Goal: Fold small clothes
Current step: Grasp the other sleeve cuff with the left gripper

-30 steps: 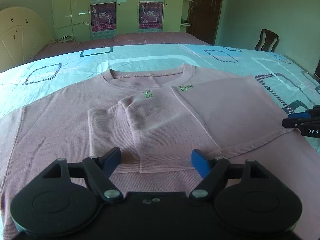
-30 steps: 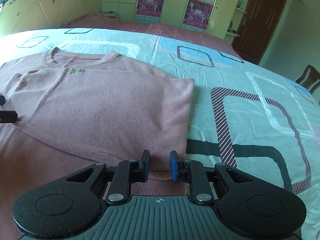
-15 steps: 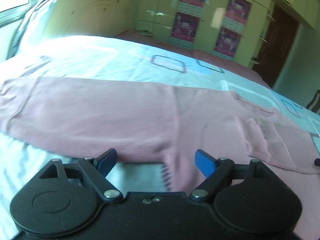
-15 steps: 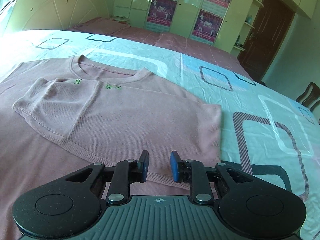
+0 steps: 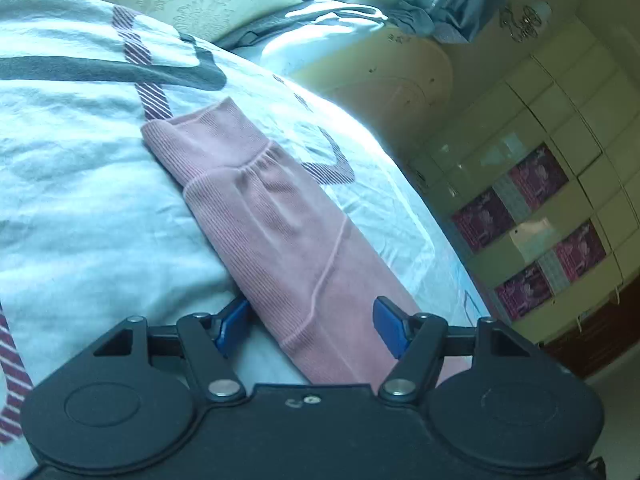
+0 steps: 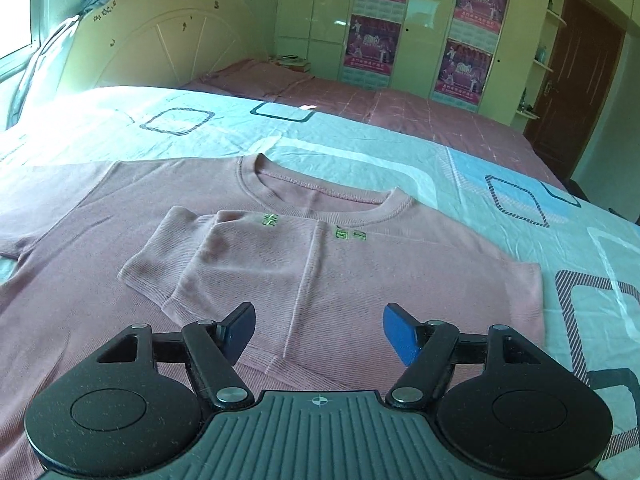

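A pink sweater (image 6: 400,280) lies flat on the bed, neck (image 6: 320,192) away from me, its right side and sleeve folded in over the chest. My right gripper (image 6: 318,330) hovers over that folded part near the hem; its jaws are opening and hold nothing. In the left wrist view, the other sleeve (image 5: 280,232) stretches out across the sheet, cuff (image 5: 200,140) at the far end. My left gripper (image 5: 311,326) straddles this sleeve, one blue pad at each edge. Its jaws are closing, with the cloth between them still lying flat.
The bed sheet (image 6: 520,168) is pale blue with dark square outlines. A cream headboard (image 6: 160,40) stands at the left and a maroon bed (image 6: 360,96) lies behind. Wardrobes with posters (image 6: 464,28) and a brown door (image 6: 576,80) line the far wall.
My left gripper swung from the sweater's middle out to the spread sleeve, rolled, and narrowed its jaws. My right gripper went from nearly shut at the folded hem to wide apart and shifted left.
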A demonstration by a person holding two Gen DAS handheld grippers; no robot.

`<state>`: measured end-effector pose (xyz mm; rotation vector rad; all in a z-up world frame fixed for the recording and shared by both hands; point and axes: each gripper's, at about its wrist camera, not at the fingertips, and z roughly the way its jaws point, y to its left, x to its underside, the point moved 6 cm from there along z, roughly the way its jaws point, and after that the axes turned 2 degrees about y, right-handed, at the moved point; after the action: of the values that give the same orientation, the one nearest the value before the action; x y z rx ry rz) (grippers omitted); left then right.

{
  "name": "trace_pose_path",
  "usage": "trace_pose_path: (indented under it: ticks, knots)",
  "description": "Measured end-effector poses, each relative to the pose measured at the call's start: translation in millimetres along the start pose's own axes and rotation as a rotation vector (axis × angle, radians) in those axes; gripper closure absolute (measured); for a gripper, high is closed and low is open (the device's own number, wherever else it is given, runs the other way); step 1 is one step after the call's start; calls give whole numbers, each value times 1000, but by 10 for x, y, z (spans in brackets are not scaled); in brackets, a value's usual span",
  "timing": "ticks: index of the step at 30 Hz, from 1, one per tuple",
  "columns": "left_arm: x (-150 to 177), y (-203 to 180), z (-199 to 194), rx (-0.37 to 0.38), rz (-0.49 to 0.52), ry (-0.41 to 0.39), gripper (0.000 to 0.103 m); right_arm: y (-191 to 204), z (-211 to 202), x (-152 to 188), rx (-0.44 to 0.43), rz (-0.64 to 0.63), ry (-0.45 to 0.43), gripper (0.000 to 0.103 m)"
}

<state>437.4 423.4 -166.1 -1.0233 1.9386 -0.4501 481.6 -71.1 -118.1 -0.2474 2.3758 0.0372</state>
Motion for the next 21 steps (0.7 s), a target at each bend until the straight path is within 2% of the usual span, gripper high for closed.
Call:
trace_pose_path:
  ticks: [4, 8, 9, 10, 12, 17, 21]
  knots:
    - [-326, 203, 71, -1, -60, -61, 43, -28, 66, -37, 51, -12, 19, 33]
    - [-556, 374, 131, -17, -139, -104, 51, -87, 97, -18, 62, -9, 32, 33]
    - [-590, 394, 144, -35, -151, -109, 63, -105, 97, -6, 60, -4, 34, 33]
    - [-615, 402, 172, -64, -144, -102, 87, -117, 100, 1, 59, 2, 34, 33]
    - [-640, 382, 195, -91, -120, -99, 90, -156, 97, 13, 60, 11, 33, 33]
    - [-468, -142, 41, -67, 103, -140, 91, -293, 57, 53, 77, 20, 29, 33]
    - [-92, -882, -2, 21, 323, -108, 91, -408, 38, 63, 95, 28, 20, 33]
